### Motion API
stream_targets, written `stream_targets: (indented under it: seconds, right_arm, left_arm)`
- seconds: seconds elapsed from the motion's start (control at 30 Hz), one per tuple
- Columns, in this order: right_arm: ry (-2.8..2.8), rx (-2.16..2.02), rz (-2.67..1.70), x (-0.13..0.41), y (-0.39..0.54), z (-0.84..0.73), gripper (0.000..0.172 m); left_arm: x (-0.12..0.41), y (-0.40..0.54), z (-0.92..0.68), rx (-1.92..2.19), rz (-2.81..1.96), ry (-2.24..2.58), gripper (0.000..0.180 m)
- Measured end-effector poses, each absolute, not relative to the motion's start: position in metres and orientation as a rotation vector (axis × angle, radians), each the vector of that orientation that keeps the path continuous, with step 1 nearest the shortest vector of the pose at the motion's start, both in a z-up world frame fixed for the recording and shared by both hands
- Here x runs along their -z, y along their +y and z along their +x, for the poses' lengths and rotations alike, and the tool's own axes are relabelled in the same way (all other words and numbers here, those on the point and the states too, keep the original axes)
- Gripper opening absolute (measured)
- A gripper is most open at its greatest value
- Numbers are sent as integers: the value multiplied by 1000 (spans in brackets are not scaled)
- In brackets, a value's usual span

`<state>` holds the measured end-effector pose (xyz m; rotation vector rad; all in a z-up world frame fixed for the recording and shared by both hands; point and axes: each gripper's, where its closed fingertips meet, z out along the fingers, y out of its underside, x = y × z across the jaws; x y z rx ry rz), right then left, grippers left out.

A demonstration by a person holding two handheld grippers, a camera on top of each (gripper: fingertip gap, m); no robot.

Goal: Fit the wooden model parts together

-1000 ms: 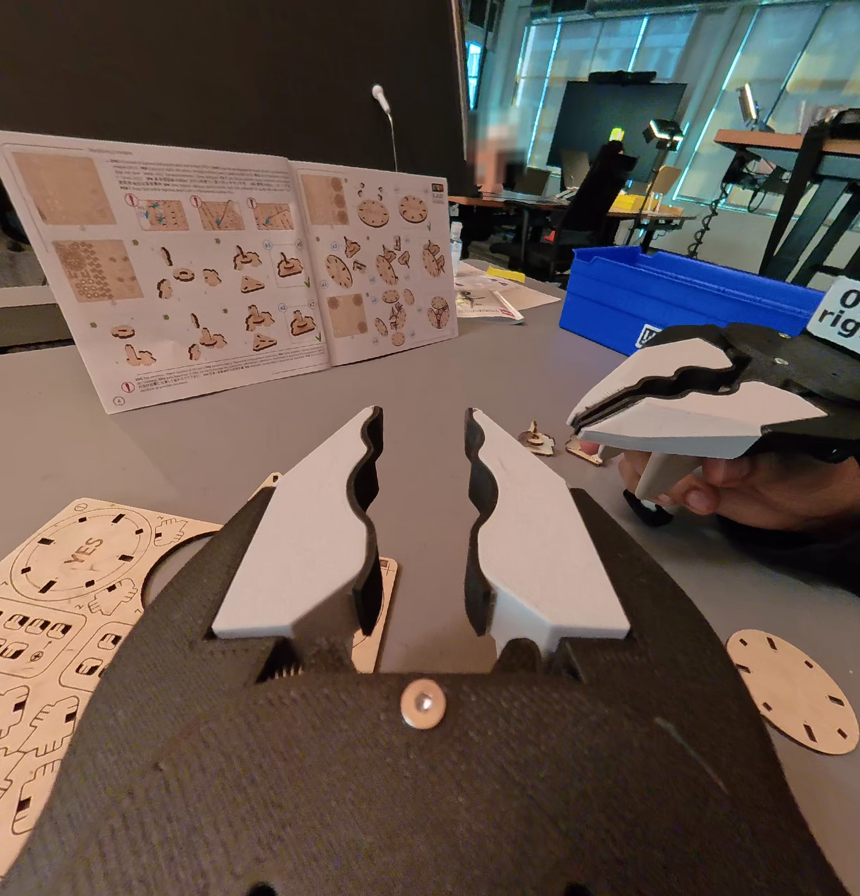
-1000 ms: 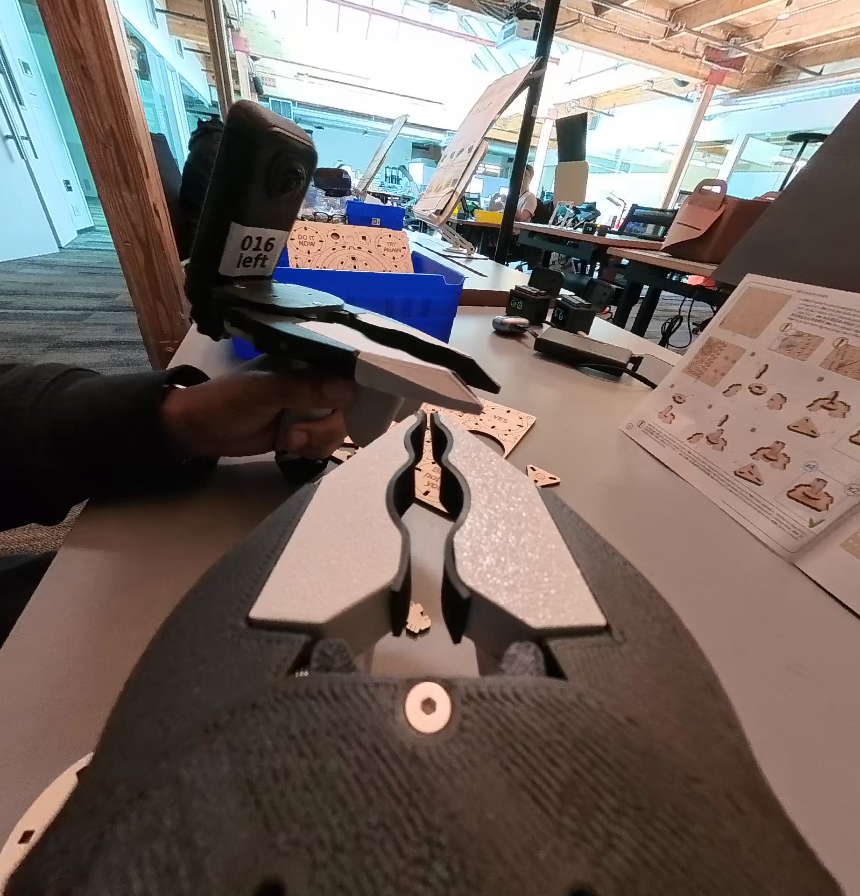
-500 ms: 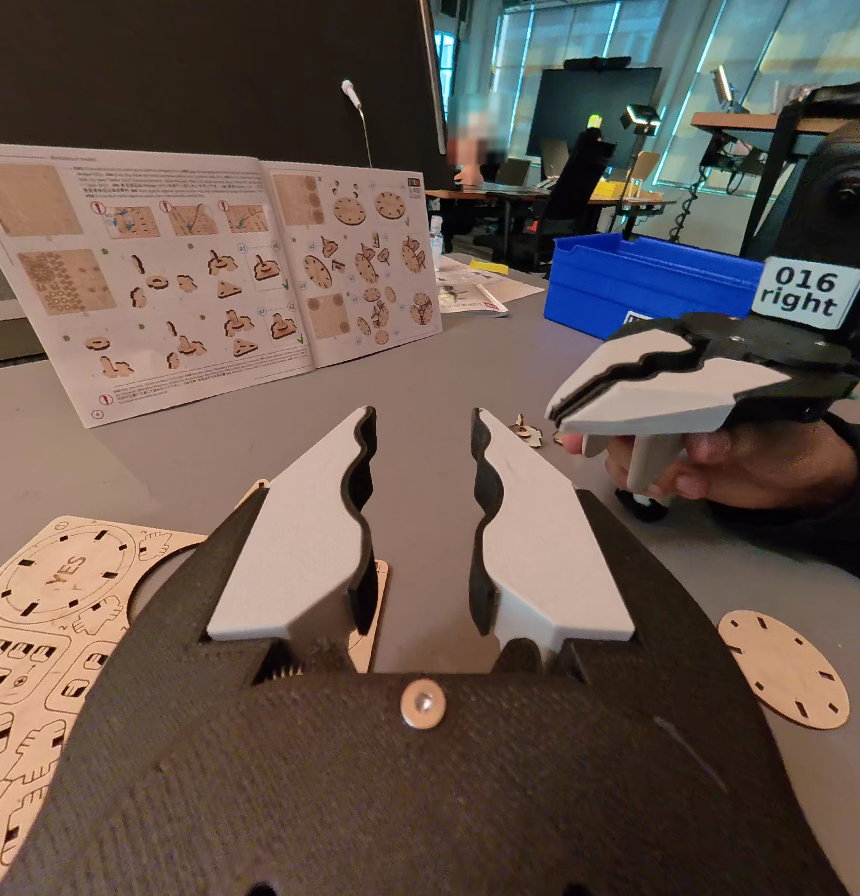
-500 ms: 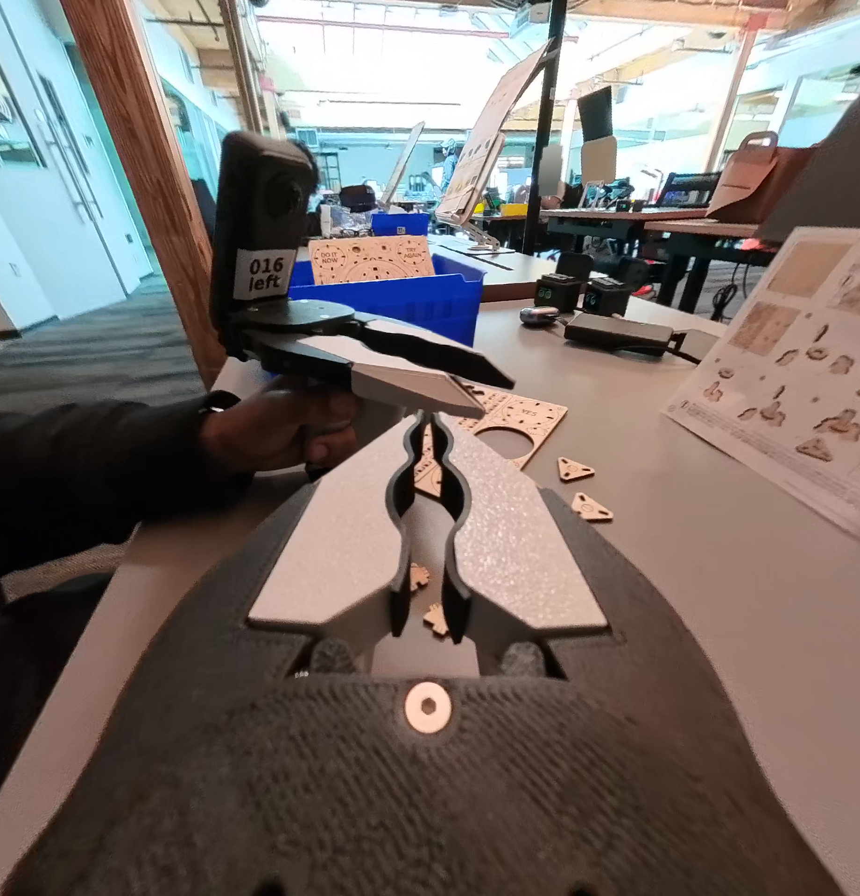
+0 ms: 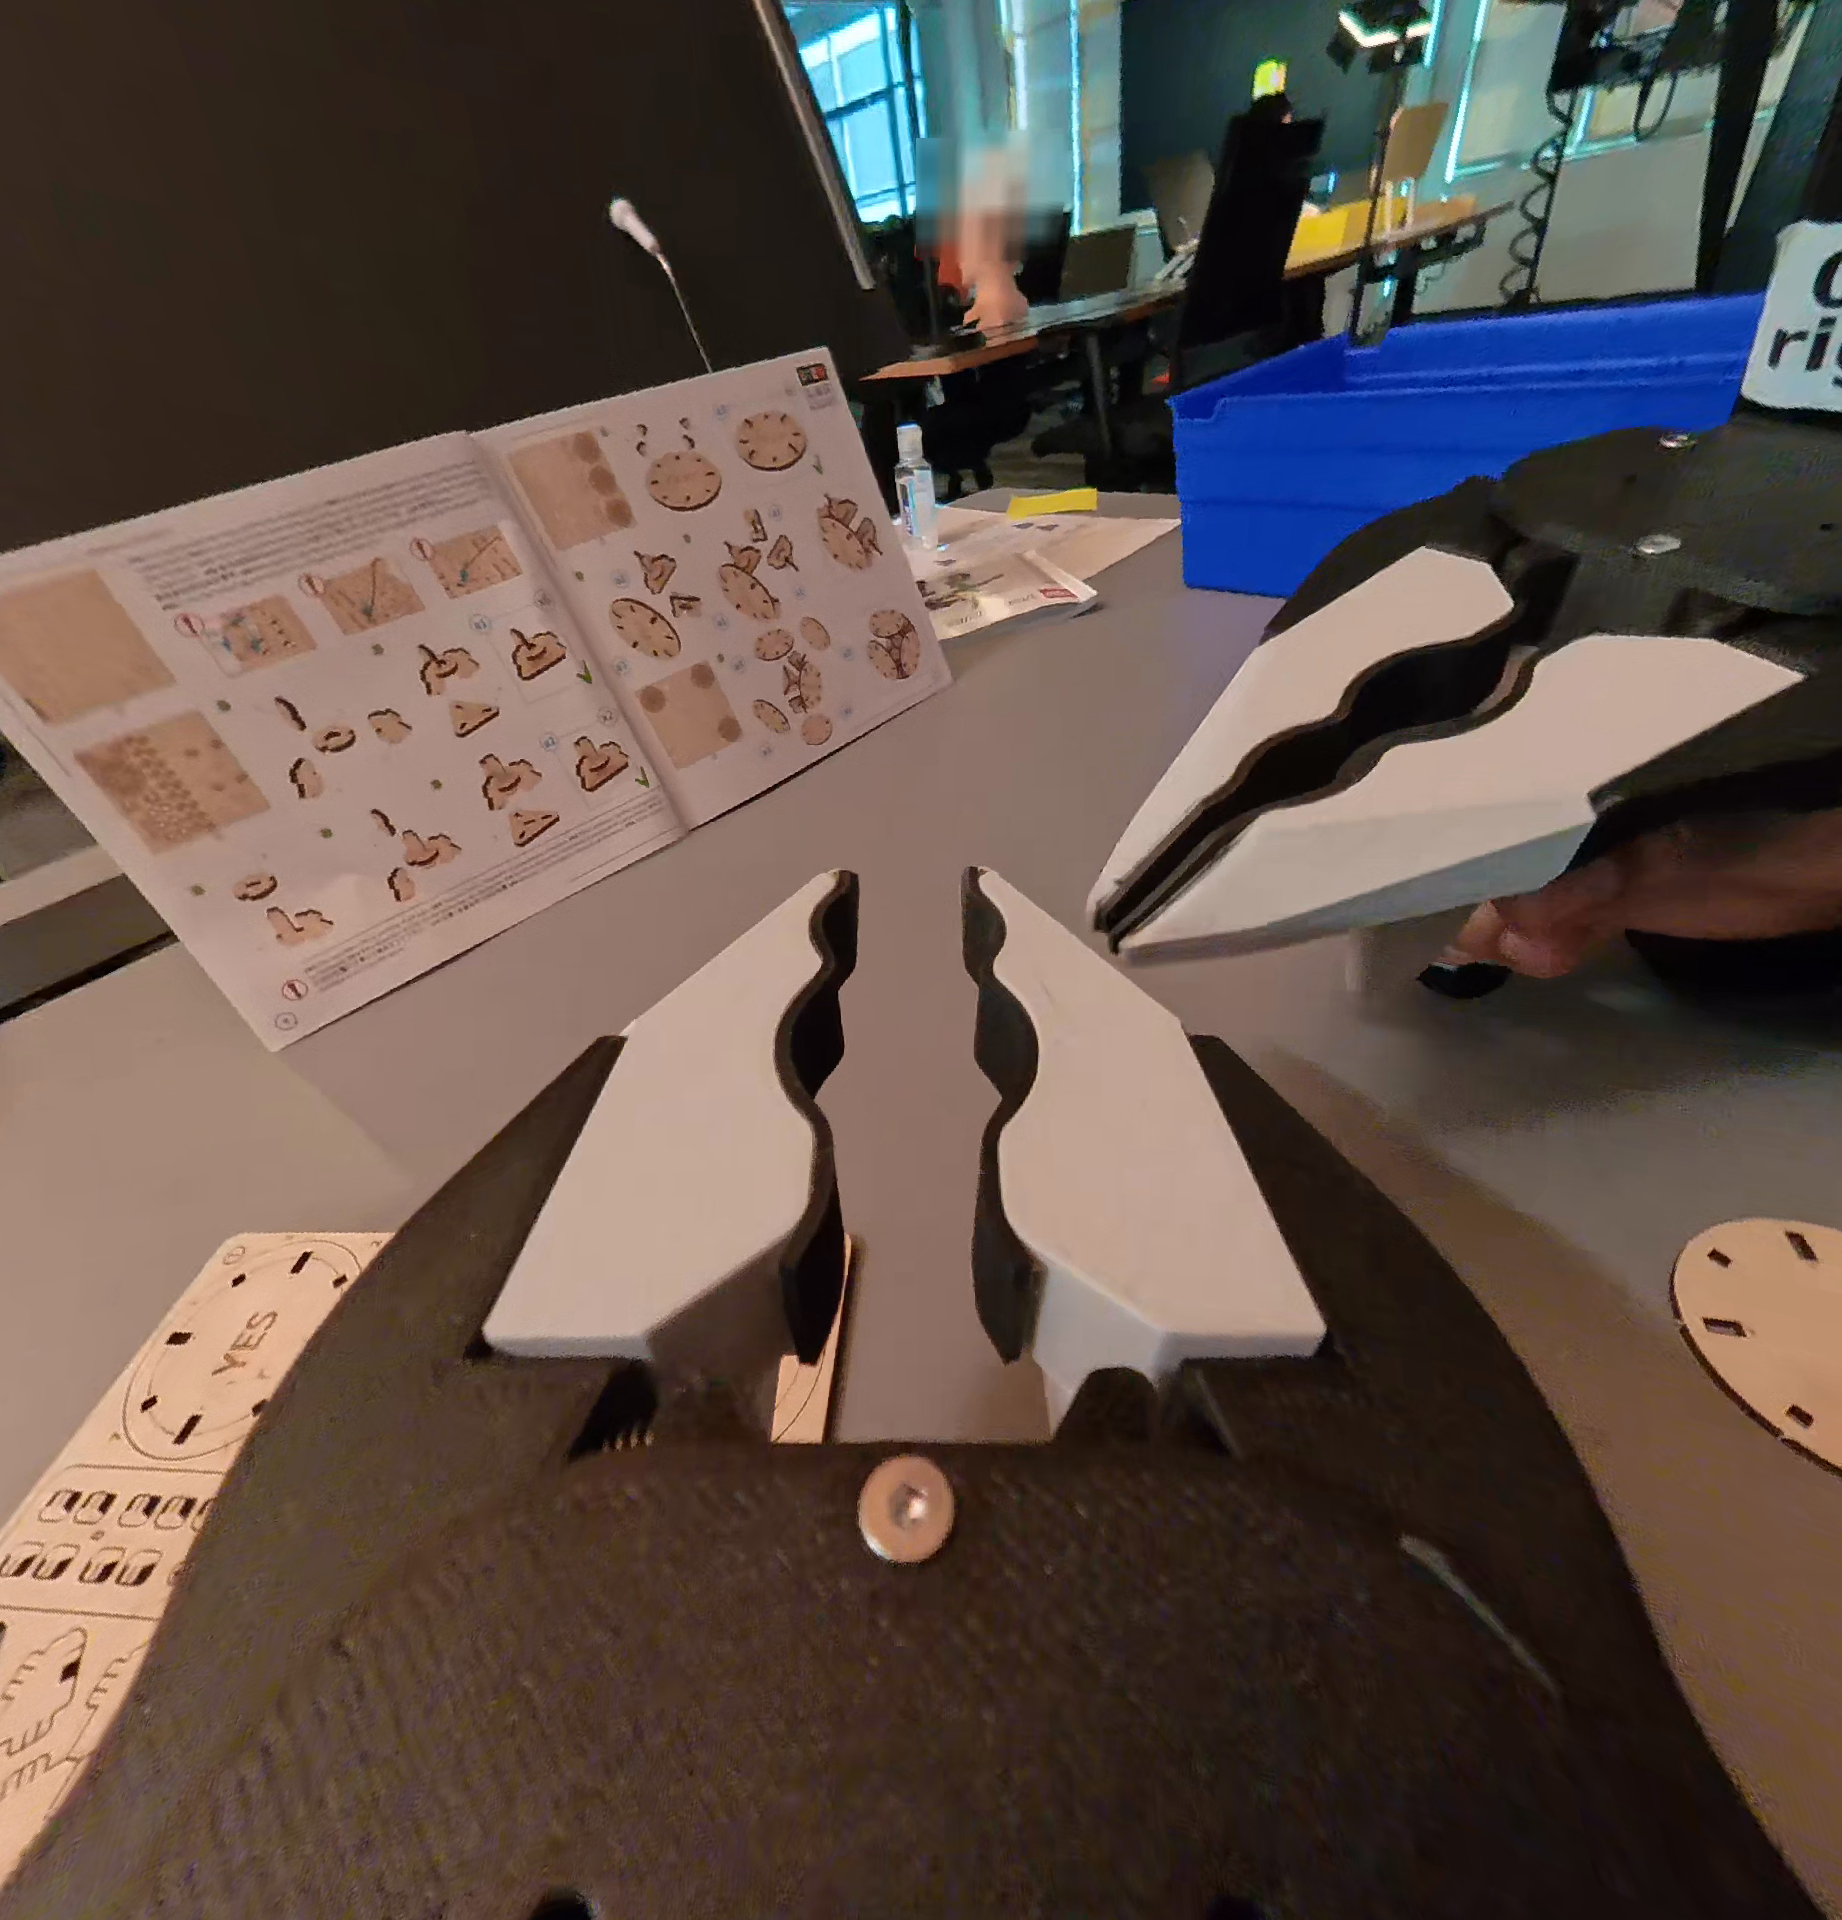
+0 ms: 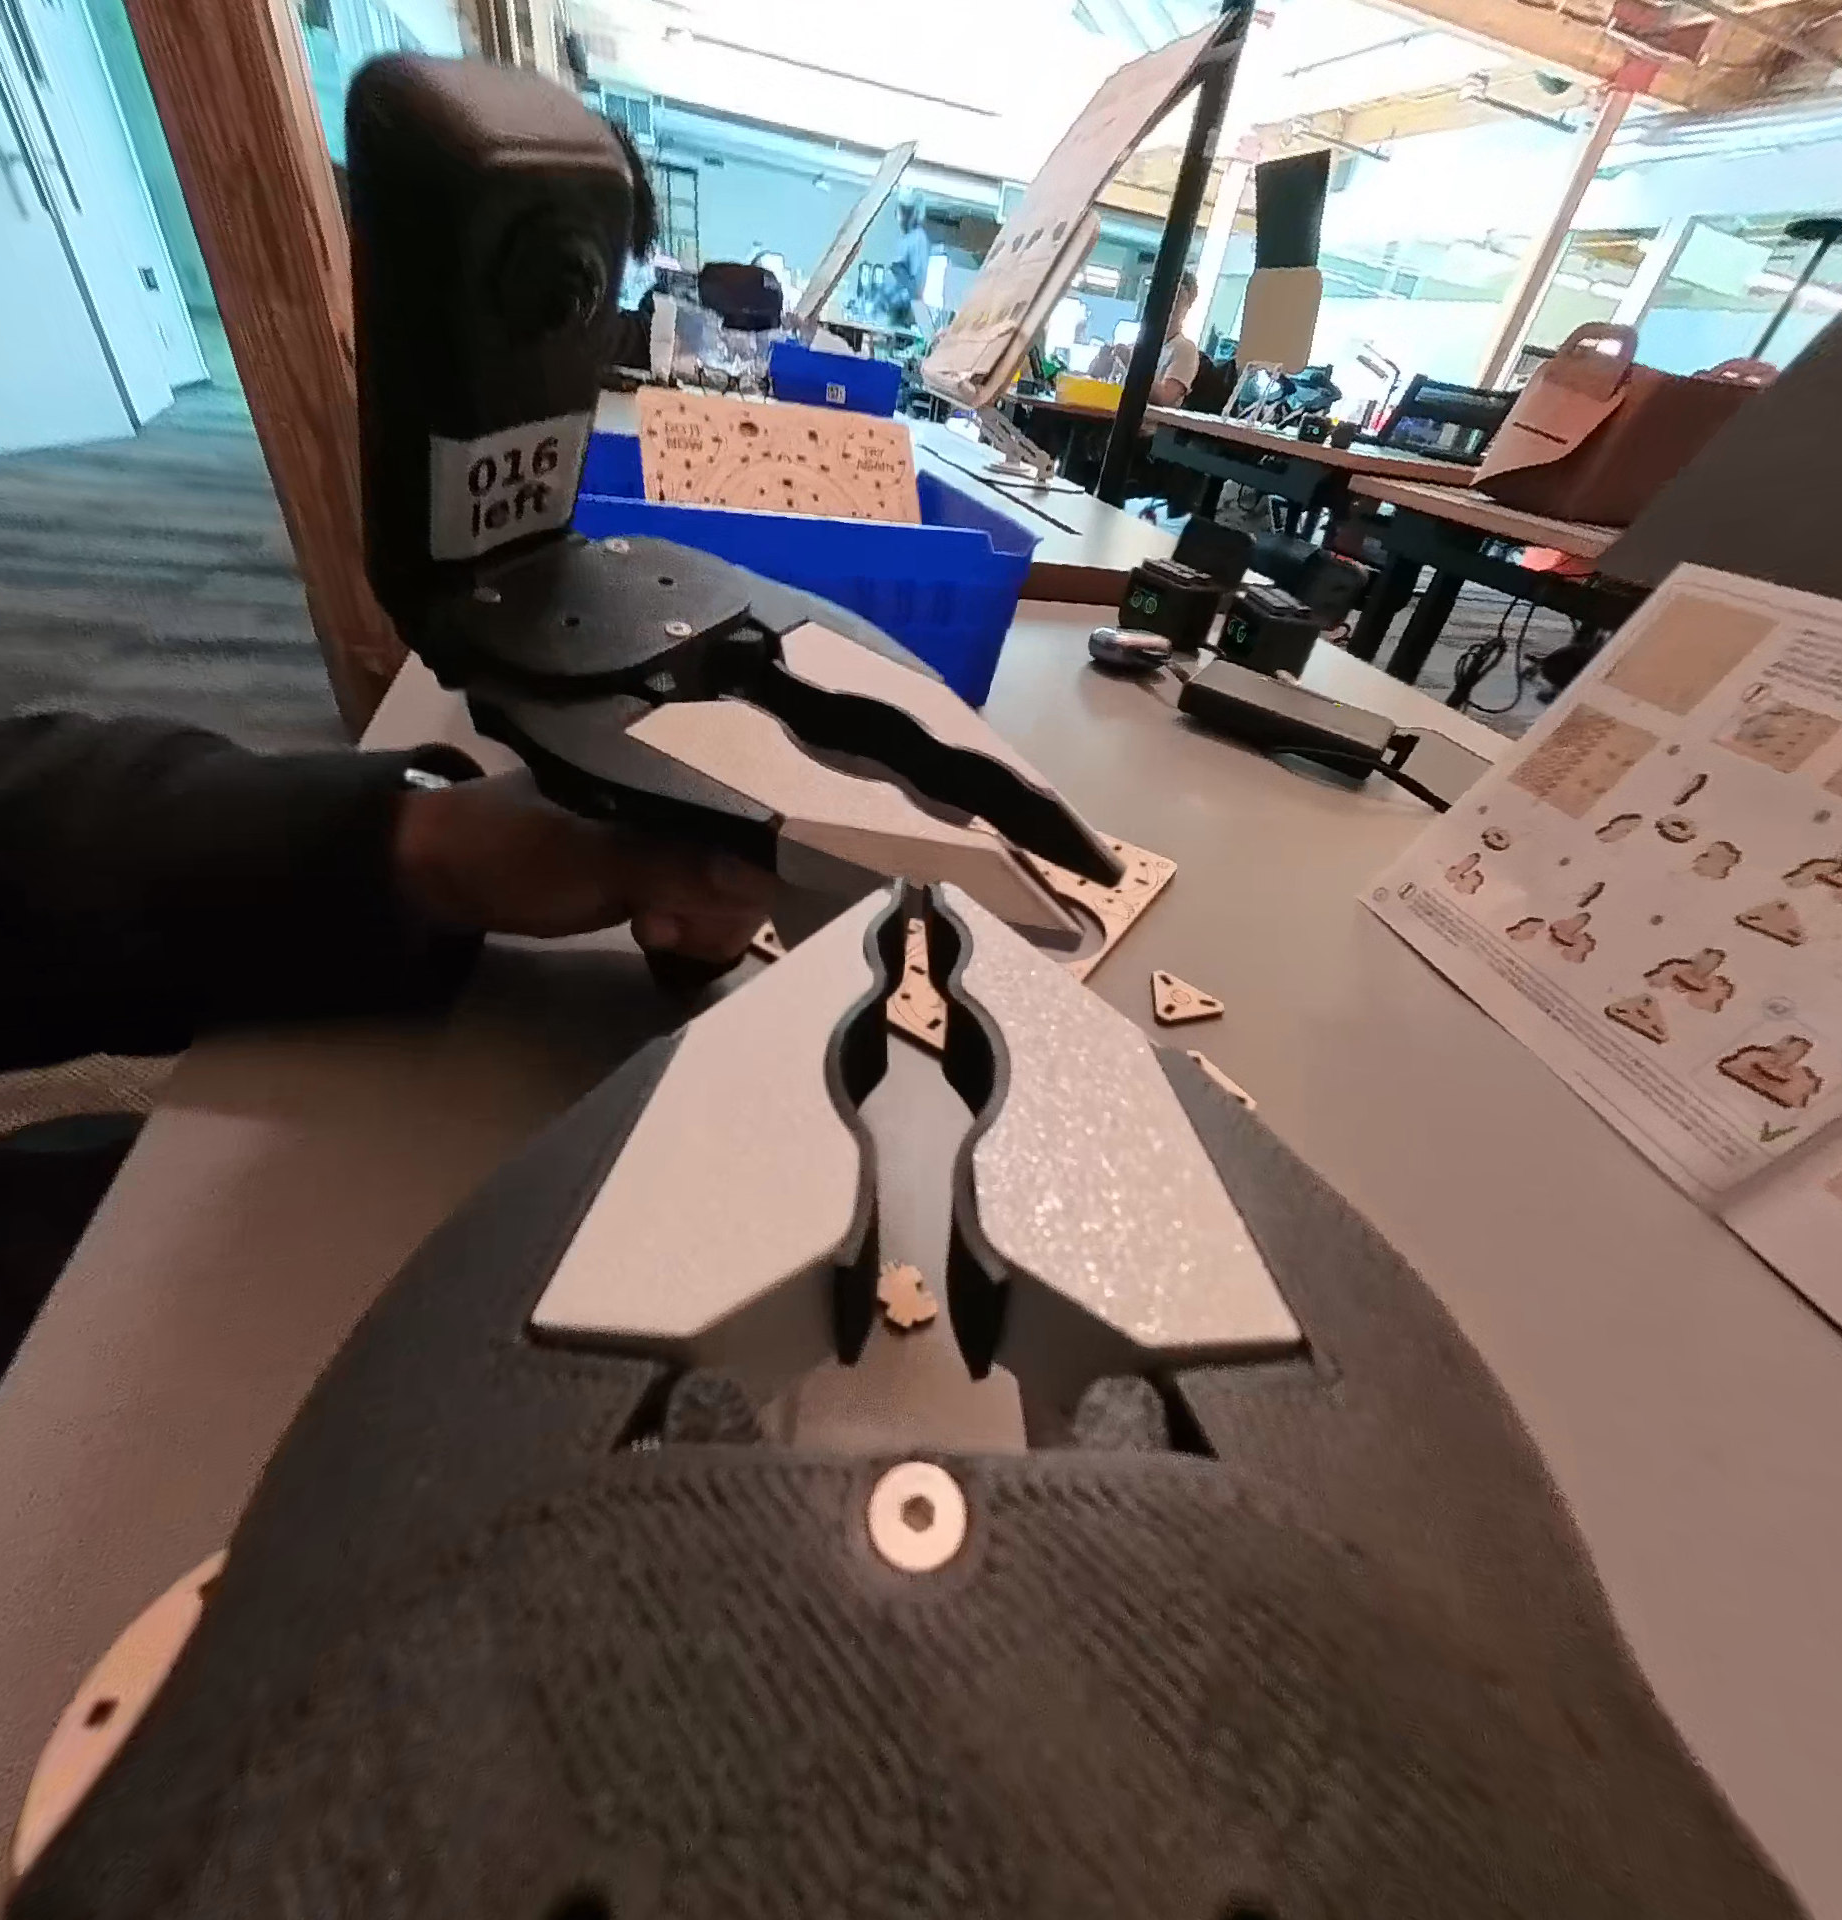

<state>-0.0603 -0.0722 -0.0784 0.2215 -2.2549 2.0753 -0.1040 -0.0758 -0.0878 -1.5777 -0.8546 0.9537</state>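
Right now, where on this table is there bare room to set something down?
Bare grey table lies between the open instruction booklet and the left gripper. Crowded: the wooden sheet on its left, the wooden disc and right gripper on its right.

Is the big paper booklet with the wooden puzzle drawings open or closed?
Open. The white instruction booklet stands propped on the grey table, two pages spread either side of its centre fold, both showing drawings.
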Motion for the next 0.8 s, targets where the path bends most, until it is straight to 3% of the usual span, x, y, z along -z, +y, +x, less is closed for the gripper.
stream_targets:
  seconds: [0.8]
  right_arm:
    - [-2375,-2111,287,89,-78,-34,4]
  left_arm:
    - [71,-104,-91,-1004,-1395,-903,18]
